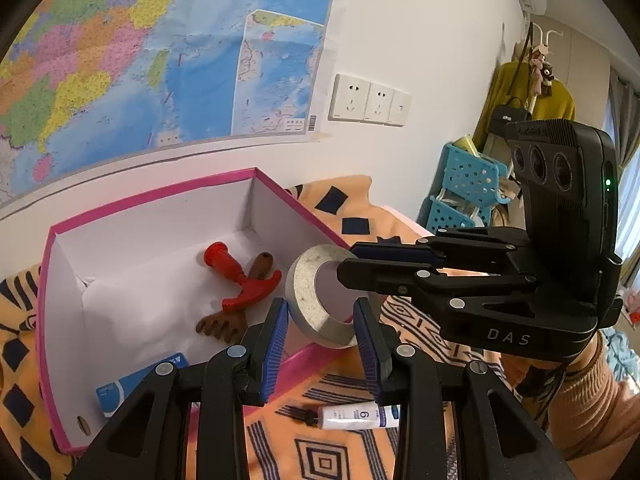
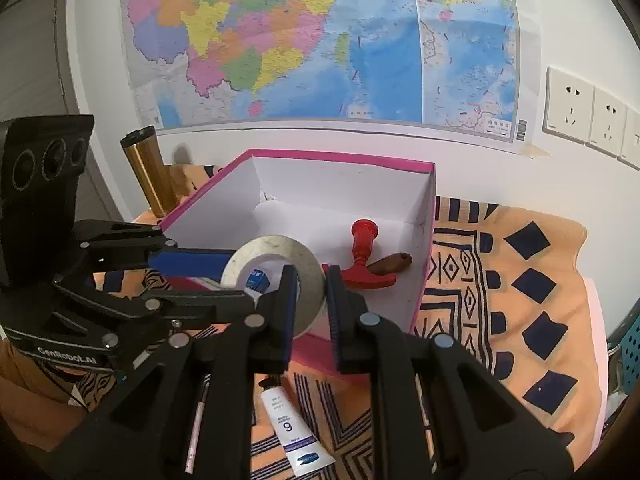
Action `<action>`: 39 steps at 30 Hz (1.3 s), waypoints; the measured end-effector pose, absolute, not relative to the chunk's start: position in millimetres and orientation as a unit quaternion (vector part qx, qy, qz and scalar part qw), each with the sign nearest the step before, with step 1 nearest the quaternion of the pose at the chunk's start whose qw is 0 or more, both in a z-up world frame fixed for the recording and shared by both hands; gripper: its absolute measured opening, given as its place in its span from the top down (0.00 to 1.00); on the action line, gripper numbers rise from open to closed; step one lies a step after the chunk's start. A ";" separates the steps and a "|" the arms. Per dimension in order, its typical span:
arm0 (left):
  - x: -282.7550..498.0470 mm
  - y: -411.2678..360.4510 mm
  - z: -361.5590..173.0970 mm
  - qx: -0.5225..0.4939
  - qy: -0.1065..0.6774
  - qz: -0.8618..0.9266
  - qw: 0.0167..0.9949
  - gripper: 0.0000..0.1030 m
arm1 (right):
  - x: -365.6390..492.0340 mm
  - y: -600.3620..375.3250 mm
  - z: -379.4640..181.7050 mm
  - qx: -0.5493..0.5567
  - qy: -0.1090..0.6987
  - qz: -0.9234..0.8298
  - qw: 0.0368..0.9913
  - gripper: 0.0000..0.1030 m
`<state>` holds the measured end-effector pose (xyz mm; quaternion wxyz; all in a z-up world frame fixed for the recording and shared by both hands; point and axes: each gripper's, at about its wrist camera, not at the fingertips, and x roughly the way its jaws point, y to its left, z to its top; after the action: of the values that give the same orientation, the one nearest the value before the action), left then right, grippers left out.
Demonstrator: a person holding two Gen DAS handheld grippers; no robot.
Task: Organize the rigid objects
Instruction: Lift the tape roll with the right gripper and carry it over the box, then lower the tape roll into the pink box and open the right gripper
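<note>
A grey tape roll (image 1: pixel 308 308) (image 2: pixel 276 252) hangs over the near wall of a pink box (image 1: pixel 152 196) (image 2: pixel 340 156) with white inside walls. My left gripper (image 1: pixel 321 308) (image 2: pixel 240 280) is shut across the roll's flat faces. My right gripper (image 2: pixel 312 276) (image 1: pixel 346 264) is shut on the ring's wall, with one finger through the hole. On the box floor lie a red toy hammer (image 1: pixel 236 276) (image 2: pixel 364 256), a brown toy rake (image 1: pixel 228 320) (image 2: pixel 394 262) and a blue card (image 1: pixel 136 384).
A white tube marked 6 (image 1: pixel 356 416) (image 2: pixel 292 428) and a thin pen (image 2: pixel 198 424) lie on the orange patterned cloth (image 2: pixel 500 280) in front of the box. A gold flask (image 2: pixel 150 172) stands behind the box's left corner. Blue baskets (image 1: pixel 468 184) are at the right.
</note>
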<state>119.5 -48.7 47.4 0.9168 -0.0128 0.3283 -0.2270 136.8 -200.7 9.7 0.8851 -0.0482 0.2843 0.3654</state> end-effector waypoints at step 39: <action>146.8 -45.8 28.8 -0.014 0.359 -0.188 0.914 0.66 | 176.2 -187.6 -26.9 -0.076 0.339 0.306 0.887 0.82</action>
<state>146.8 -45.8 28.8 0.9142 -0.0138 0.3588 -0.1880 176.2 -187.6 -26.9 0.8865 -0.0755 0.3386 0.3061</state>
